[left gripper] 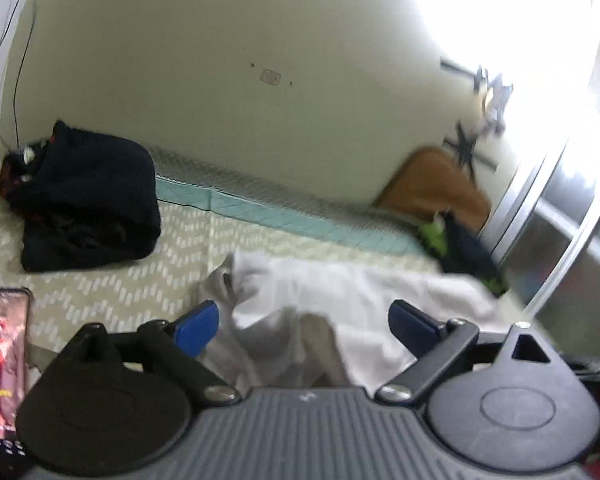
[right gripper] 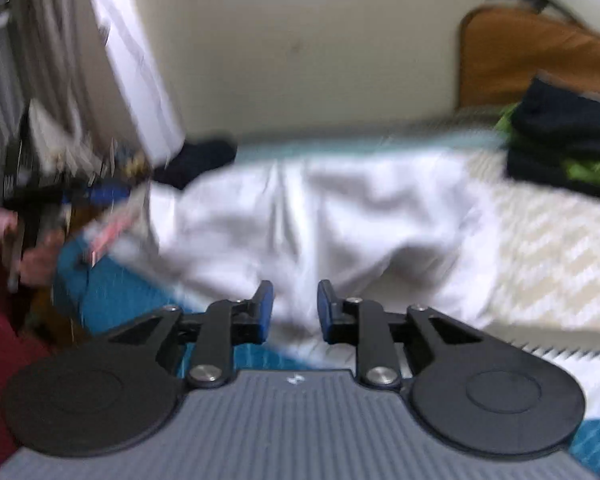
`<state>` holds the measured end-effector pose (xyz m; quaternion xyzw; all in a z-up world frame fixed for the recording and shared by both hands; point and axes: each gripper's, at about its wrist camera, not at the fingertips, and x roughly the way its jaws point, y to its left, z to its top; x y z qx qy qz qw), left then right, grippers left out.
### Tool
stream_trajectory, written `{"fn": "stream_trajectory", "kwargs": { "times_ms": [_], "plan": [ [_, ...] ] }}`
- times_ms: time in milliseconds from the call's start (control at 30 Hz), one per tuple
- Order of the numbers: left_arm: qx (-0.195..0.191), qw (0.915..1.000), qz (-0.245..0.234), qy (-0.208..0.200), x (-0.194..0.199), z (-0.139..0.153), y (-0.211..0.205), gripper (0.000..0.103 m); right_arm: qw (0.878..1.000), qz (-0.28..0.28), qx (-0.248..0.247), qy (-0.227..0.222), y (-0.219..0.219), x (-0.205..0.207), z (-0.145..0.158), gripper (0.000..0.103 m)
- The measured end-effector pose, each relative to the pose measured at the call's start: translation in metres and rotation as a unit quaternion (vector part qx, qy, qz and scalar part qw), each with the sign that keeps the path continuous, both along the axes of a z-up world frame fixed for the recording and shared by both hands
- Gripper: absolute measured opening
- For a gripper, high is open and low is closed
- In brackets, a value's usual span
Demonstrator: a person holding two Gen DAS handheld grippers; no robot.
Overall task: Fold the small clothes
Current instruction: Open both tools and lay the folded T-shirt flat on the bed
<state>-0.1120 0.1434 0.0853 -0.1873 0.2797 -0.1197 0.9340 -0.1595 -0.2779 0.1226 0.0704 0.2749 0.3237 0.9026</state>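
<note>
White cloth [left gripper: 340,300] sits rumpled on the bed [left gripper: 100,280] just past the left gripper [left gripper: 304,320], jaws wide and empty, so it may bunch, while from the right gripper [right gripper: 294,306], its 2 jaws partly open, holding nothing, it could slide off the near edge.

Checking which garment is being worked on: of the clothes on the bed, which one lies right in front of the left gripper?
The white garment, spread just beyond the left gripper. The dark folded pile sits far left; the dark-and-green clothes lie far right.
</note>
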Motion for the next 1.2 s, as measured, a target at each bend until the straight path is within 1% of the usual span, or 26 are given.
{"fn": "stream_trajectory", "kwargs": {
  "times_ms": [67,100,133,167,200,233,300,333,367,400,433,500,533,600,633,667,700,733,767,800,900,933,1000,1100,1167,1200],
  "plan": [
    [-0.033,0.9993,-0.002,0.015,0.009,0.000,0.002,0.095,0.999,-0.035,0.025,-0.017,-0.017,0.003,0.008,0.032],
    [-0.036,0.9990,-0.002,0.027,0.015,-0.003,0.000,0.093,0.998,-0.056,0.032,-0.024,-0.019,0.005,0.008,0.040],
    [-0.026,0.9989,0.000,0.040,0.020,-0.006,-0.006,0.090,0.995,-0.085,0.035,-0.028,-0.024,0.009,0.010,0.051],
    [-0.015,0.9986,0.000,0.051,0.025,-0.010,-0.012,0.080,0.994,-0.103,0.034,-0.029,-0.018,0.010,0.004,0.053],
    [-0.009,0.9981,-0.005,0.061,0.028,-0.016,-0.015,0.066,0.992,-0.120,0.032,-0.027,-0.020,0.016,0.002,0.052],
    [-0.006,0.9971,-0.014,0.074,0.031,-0.024,-0.022,0.056,0.991,-0.131,0.032,-0.019,-0.017,0.019,-0.004,0.052],
    [0.009,0.9953,-0.021,0.094,0.035,-0.035,-0.031,0.021,0.987,-0.154,0.039,0.008,-0.016,0.032,-0.015,0.053],
    [0.024,0.9947,-0.020,0.098,0.037,-0.039,-0.035,0.013,0.986,-0.156,0.049,0.022,-0.015,0.036,-0.023,0.046],
    [0.036,0.9943,-0.016,0.099,0.037,-0.040,-0.037,0.011,0.986,-0.147,0.064,0.042,-0.014,0.040,-0.031,0.032],
    [0.047,0.9941,-0.013,0.097,0.034,-0.039,-0.037,0.011,0.986,-0.136,0.072,0.059,-0.012,0.038,-0.037,0.009],
    [0.059,0.9937,-0.013,0.094,0.031,-0.037,-0.036,0.011,0.987,-0.134,0.066,0.067,-0.009,0.036,-0.039,0.008],
    [0.094,0.9909,-0.007,0.096,0.024,-0.034,-0.034,0.010,0.987,-0.146,0.025,0.057,-0.004,0.024,-0.037,0.008],
    [0.111,0.9885,0.000,0.103,0.021,-0.035,-0.032,0.010,0.986,-0.156,0.013,0.062,-0.006,0.021,-0.039,0.008],
    [0.124,0.9847,0.008,0.123,0.020,-0.042,-0.025,0.012,0.984,-0.156,0.003,0.085,-0.009,0.022,-0.046,0.009],
    [0.122,0.9840,0.010,0.129,0.020,-0.043,-0.022,0.015,0.985,-0.146,0.001,0.087,-0.009,0.023,-0.046,0.010],
    [0.121,0.9842,0.013,0.129,0.018,-0.042,-0.019,0.022,0.987,-0.137,-0.003,0.081,-0.008,0.022,-0.042,0.012],
    [0.120,0.9853,0.014,0.121,0.015,-0.037,-0.017,0.025,0.989,-0.134,-0.006,0.068,-0.007,0.020,-0.035,0.017],
    [0.114,0.9880,0.012,0.103,0.008,-0.029,-0.015,0.027,0.989,-0.137,-0.001,0.048,-0.010,0.019,-0.026,0.019],
    [0.109,0.9903,0.014,0.084,0.002,-0.021,-0.011,0.036,0.990,-0.141,0.008,0.029,-0.013,0.018,-0.018,0.020],
    [0.103,0.9925,0.022,0.062,-0.005,-0.012,-0.006,0.042,0.989,-0.146,0.018,0.012,-0.016,0.018,-0.008,0.024],
    [0.065,0.9971,0.036,0.013,-0.006,0.010,0.005,0.040,0.987,-0.160,0.032,-0.016,-0.014,0.035,0.008,0.026],
    [0.053,0.9980,0.033,0.007,0.001,0.014,0.003,0.040,0.987,-0.155,0.040,-0.017,-0.007,0.044,0.010,0.026],
    [0.047,0.9988,0.014,-0.001,0.020,0.014,-0.009,0.039,0.990,-0.134,0.053,-0.010,0.015,0.061,0.009,0.026],
    [0.051,0.9984,-0.023,0.010,0.051,-0.002,-0.035,0.034,0.996,-0.080,0.032,-0.009,0.068,0.087,-0.003,0.026],
    [0.073,0.9962,-0.038,0.030,0.068,-0.020,-0.051,0.030,0.999,-0.050,0.011,0.010,0.091,0.102,-0.016,0.028],
    [0.094,0.9939,-0.034,0.047,0.077,-0.032,-0.056,0.025,0.998,-0.051,0.000,0.024,0.093,0.111,-0.021,0.028]
  ]
}}
